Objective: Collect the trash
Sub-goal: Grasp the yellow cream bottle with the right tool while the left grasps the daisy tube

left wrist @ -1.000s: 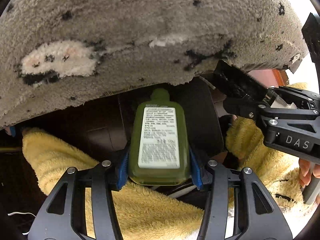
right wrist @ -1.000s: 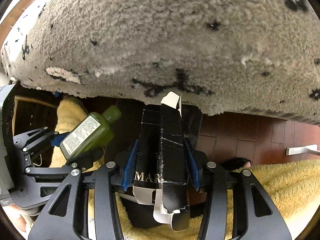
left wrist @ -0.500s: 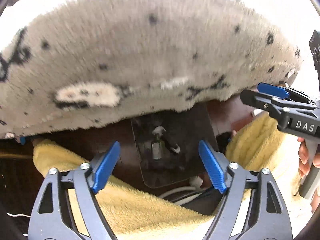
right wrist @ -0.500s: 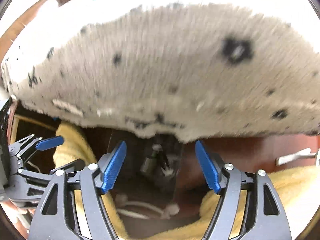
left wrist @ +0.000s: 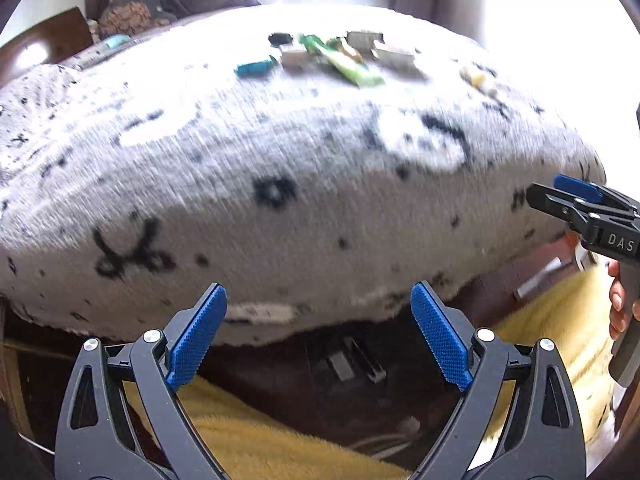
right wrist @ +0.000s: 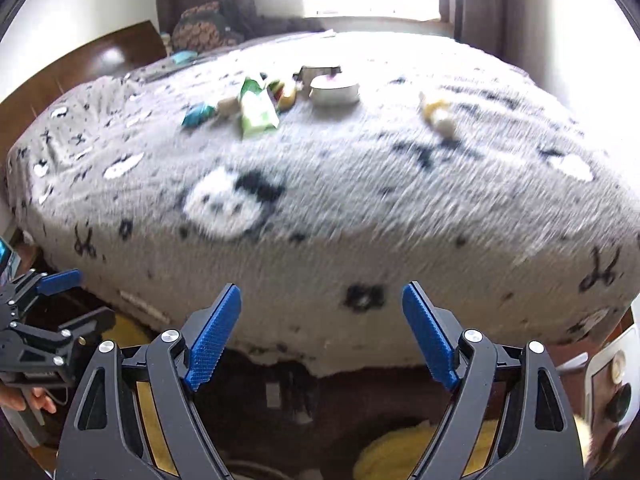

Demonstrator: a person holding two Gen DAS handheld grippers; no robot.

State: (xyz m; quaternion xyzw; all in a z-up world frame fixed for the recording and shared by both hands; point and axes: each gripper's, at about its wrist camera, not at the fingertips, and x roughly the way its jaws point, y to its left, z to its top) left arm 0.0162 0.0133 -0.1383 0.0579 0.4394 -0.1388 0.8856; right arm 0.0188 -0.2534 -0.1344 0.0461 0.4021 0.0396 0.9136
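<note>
Trash (left wrist: 340,58) is seen scattered on top of a bed (left wrist: 280,184) w/ a grey fleece blanket: a green wrapper (right wrist: 258,114), a teal packet (right wrist: 198,115), a round white tin (right wrist: 335,90), a yellow-white scrap (right wrist: 438,116) off to the right. Edges are blurred, so finer detail can't be told.

Left claw (left wrist: 318,340) is seen w/ jaws wide apart & still opening; nothing is held between the blue pads (left wrist: 196,340), nothing is touched. Right claw (right wrist: 322,336): same, jaws spread & opening, nothing between them.

Trash lies well beyond both claws, up on the bed's far half; claws hang near the bed's near edge, above a dark bin (left wrist: 352,364) on the floor, w/ yellow fleece (left wrist: 248,436) beside it. Boxy shapes are made out inside the bin, too blurred to name.

Writing: "DAS" is read on the right claw's body in the left wrist view. No labels on the trash can be read.
</note>
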